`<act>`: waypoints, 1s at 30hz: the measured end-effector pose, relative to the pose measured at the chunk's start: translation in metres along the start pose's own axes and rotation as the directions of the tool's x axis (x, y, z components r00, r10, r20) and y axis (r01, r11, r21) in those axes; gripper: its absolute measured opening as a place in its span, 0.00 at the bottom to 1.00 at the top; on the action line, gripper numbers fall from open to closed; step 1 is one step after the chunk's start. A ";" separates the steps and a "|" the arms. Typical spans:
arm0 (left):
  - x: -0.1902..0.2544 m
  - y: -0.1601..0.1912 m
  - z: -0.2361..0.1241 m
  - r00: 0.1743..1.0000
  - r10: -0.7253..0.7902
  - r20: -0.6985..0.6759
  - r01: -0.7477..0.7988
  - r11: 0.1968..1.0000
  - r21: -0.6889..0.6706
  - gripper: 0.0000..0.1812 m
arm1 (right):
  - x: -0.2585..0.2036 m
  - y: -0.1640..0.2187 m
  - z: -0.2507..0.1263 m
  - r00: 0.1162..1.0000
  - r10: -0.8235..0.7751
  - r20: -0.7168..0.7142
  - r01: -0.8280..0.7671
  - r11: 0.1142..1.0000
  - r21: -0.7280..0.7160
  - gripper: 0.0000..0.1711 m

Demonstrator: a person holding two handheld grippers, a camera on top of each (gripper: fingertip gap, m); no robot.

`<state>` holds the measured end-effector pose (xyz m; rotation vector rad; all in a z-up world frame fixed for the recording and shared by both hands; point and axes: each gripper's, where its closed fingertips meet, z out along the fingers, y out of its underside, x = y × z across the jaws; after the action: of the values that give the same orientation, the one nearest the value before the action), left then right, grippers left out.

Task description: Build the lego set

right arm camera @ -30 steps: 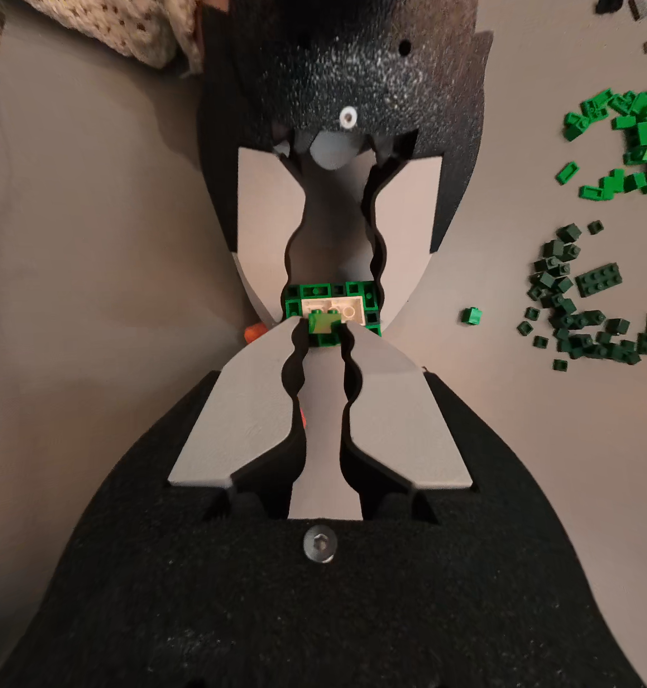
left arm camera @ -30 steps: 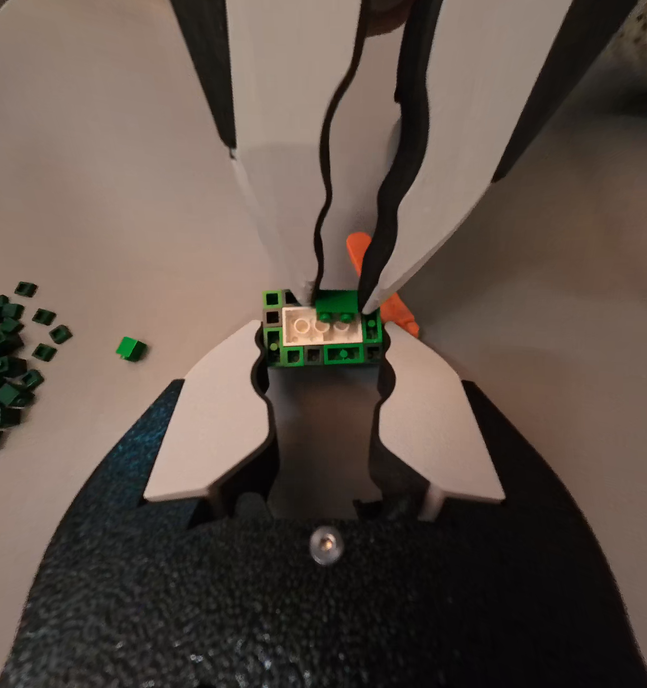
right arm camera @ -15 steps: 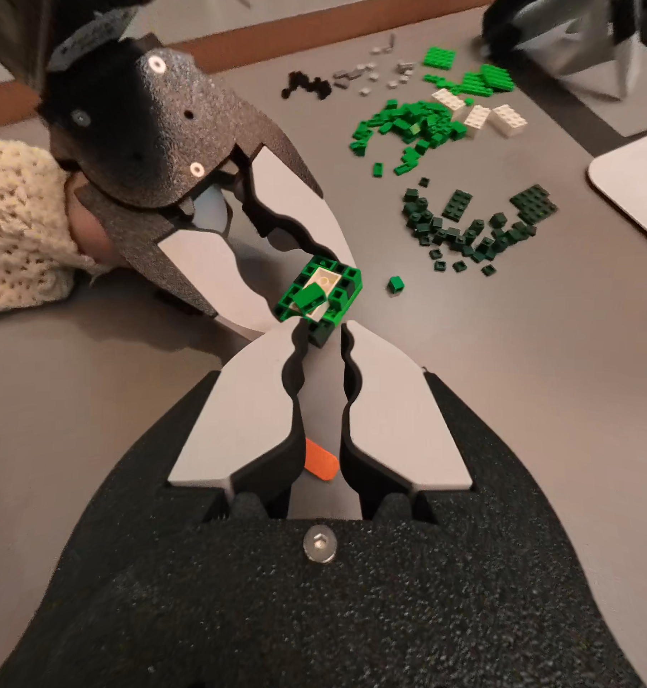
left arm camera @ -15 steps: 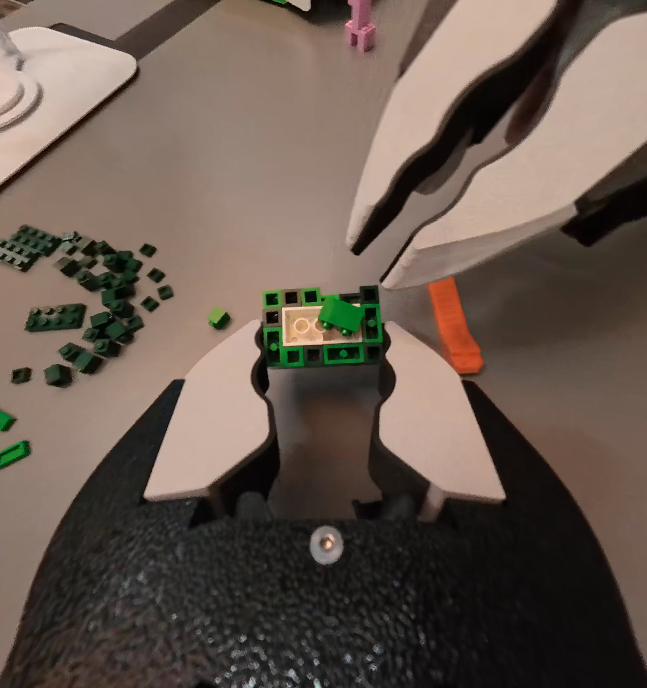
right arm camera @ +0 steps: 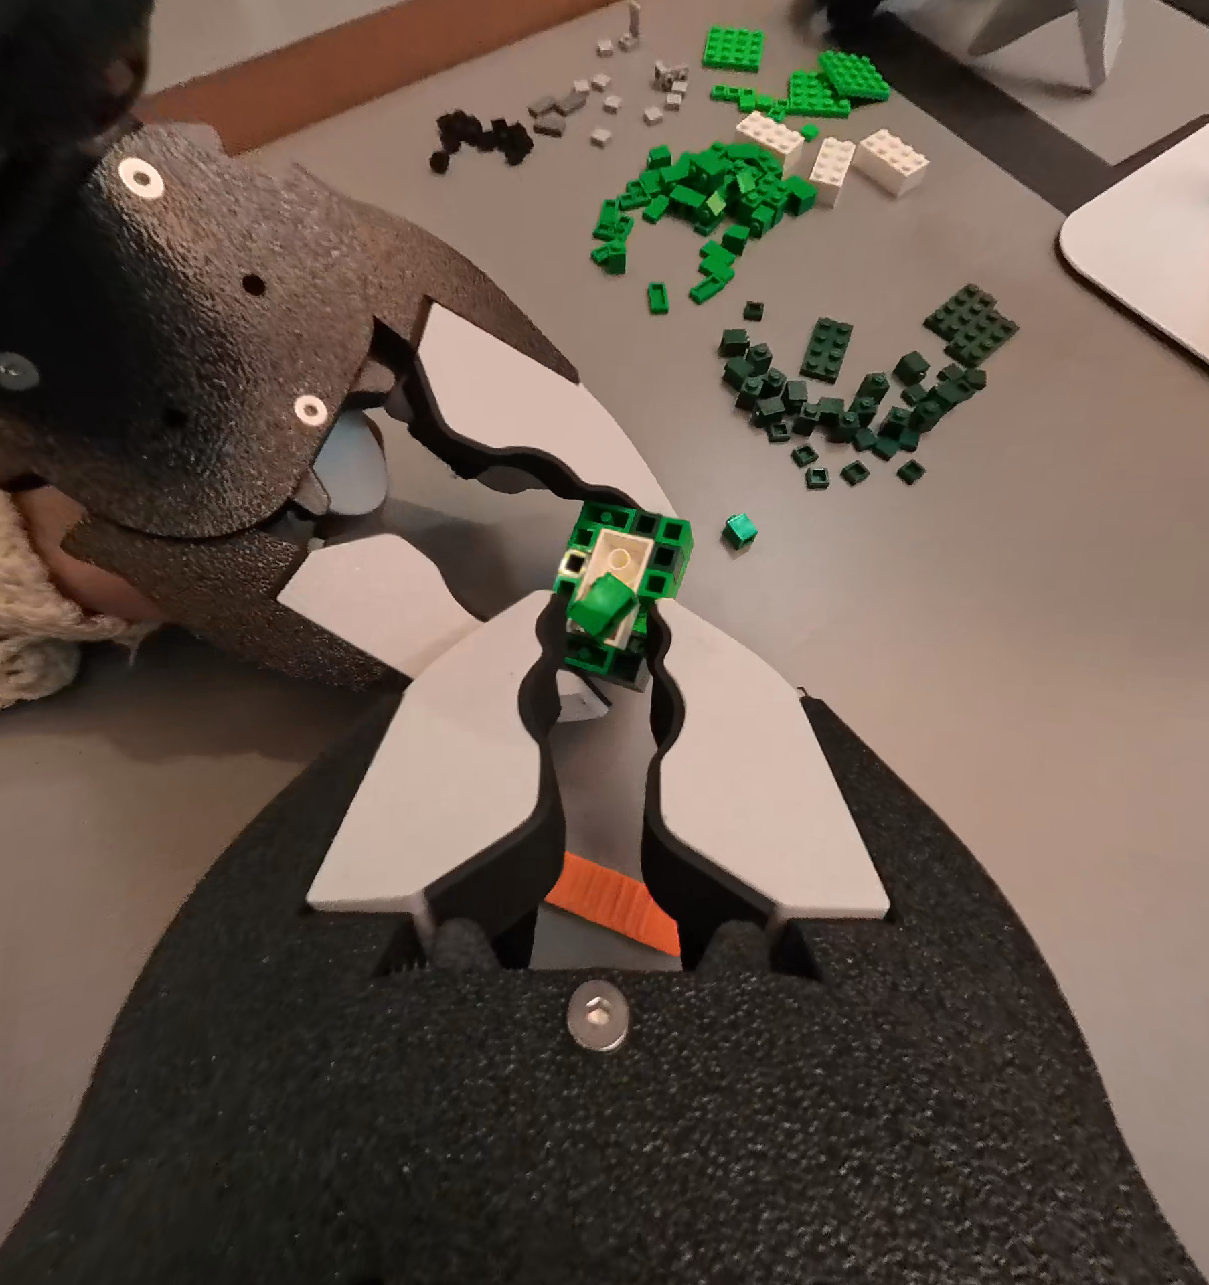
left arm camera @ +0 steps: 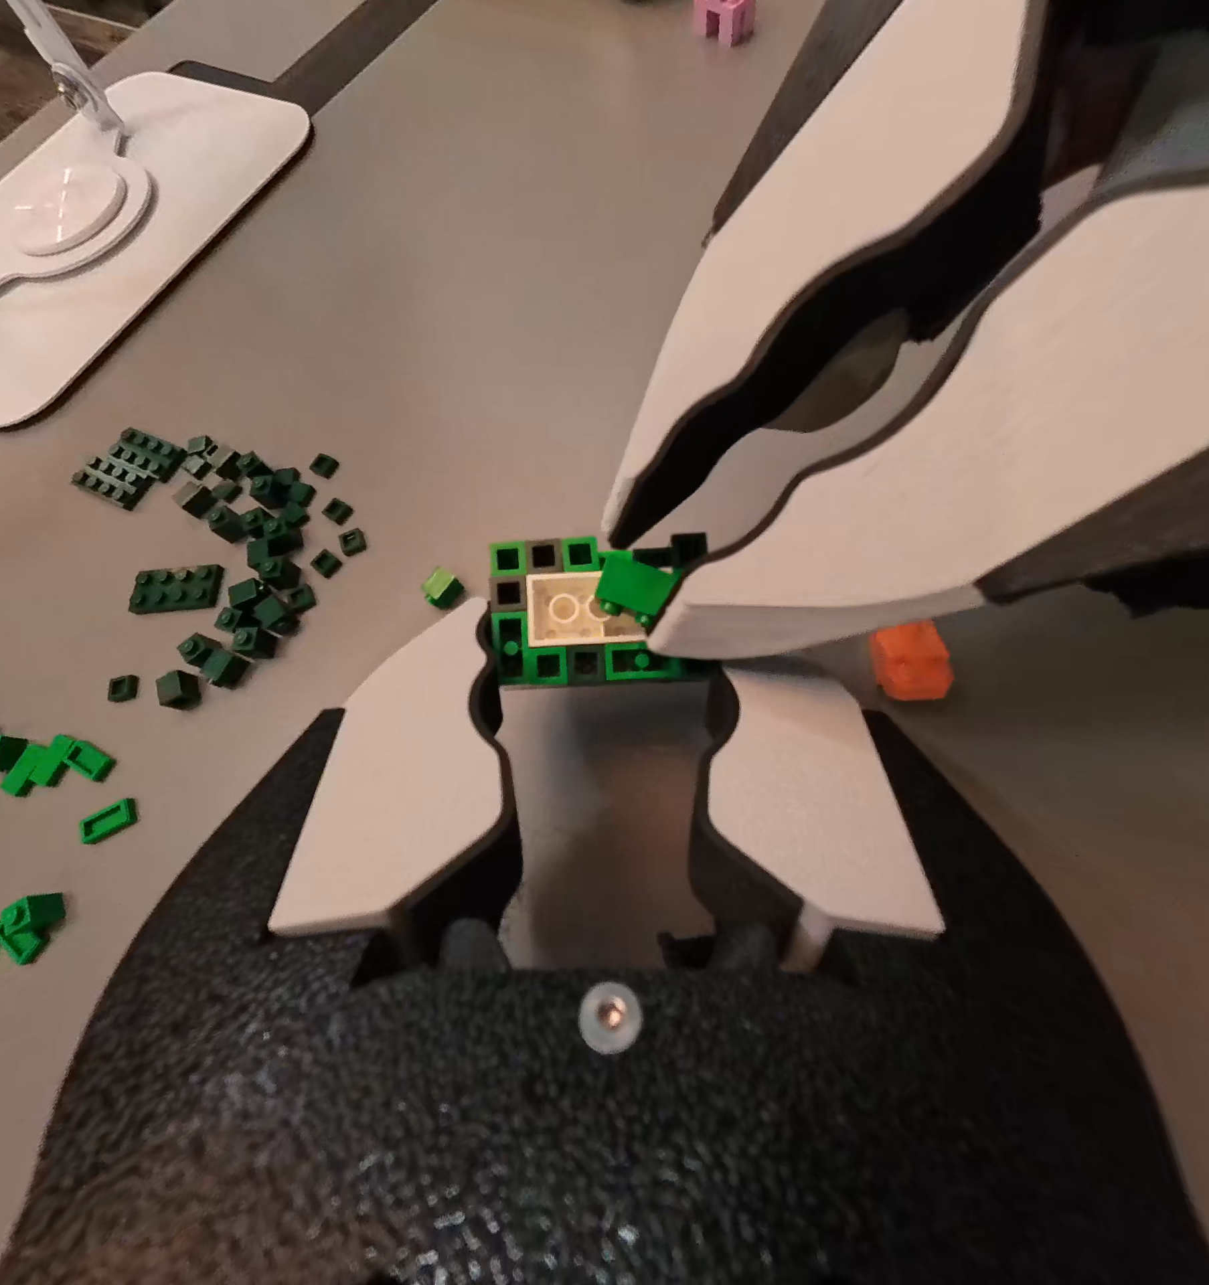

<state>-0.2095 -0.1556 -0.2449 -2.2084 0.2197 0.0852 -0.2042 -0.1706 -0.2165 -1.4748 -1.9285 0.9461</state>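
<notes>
My left gripper (left arm camera: 602, 660) is shut on a small lego block (left arm camera: 560, 612), a white brick ringed by green and dark bricks, and holds it above the grey table. A small green brick (left arm camera: 633, 584) lies tilted on the white brick. My right gripper (right arm camera: 600, 622) reaches in from the right with its jaws a little apart, one tip on each side of the tilted green brick (right arm camera: 598, 601). I cannot tell whether the tips touch it. In the right wrist view the block (right arm camera: 661, 549) sits at the left gripper's fingertips.
An orange brick separator (left arm camera: 911, 660) lies on the table right of the block. A loose green brick (left arm camera: 442, 587), a dark green pile (left arm camera: 240, 542) and a bright green pile (left arm camera: 24, 758) lie left. White bricks (right arm camera: 866, 160) and a white mat (left arm camera: 101, 229) lie farther off. Less than 4 cm separates the two grippers' tips.
The right gripper let go of the small green brick and drew back, leaving it tilted on the white brick. Now its tips are back around it. The left gripper still holds the block.
</notes>
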 end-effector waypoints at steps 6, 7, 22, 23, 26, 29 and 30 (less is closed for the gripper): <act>-0.001 0.001 0.000 1.000 0.000 -0.004 0.000 1.000 -0.005 0.31 | 0.004 0.003 0.002 0.995 -0.085 -0.056 0.083 0.996 -0.038 0.07; 0.000 0.001 0.000 1.000 -0.003 -0.008 0.003 1.000 -0.004 0.31 | 0.005 0.002 0.001 0.994 -0.098 -0.056 0.096 0.995 -0.032 0.07; 0.048 0.011 -0.013 0.892 0.125 -0.435 -0.131 0.991 0.016 0.31 | -0.004 0.006 -0.028 0.426 -0.899 -0.098 0.905 0.424 0.044 0.07; 0.049 0.011 -0.017 0.873 0.106 -0.476 -0.107 0.994 0.026 0.31 | -0.007 0.009 -0.031 0.395 -0.915 -0.086 0.918 0.392 0.059 0.07; 0.041 0.005 -0.021 0.863 0.012 -0.505 0.015 0.999 0.049 0.31 | -0.015 0.010 -0.038 0.346 -0.932 -0.107 0.937 0.337 0.098 0.07; 0.031 -0.004 -0.020 0.884 -0.073 -0.462 0.114 0.992 0.062 0.31 | 0.003 0.009 -0.032 0.360 -0.917 -0.169 0.927 0.373 -0.048 0.07; 0.032 -0.005 -0.020 0.883 -0.085 -0.462 0.126 0.990 0.059 0.31 | 0.006 0.008 -0.031 0.341 -0.920 -0.191 0.929 0.361 -0.079 0.07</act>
<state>-0.1774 -0.1725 -0.2337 -2.1187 0.3552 -0.5058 -0.1776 -0.1572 -0.2037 -0.1777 -2.0756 0.2354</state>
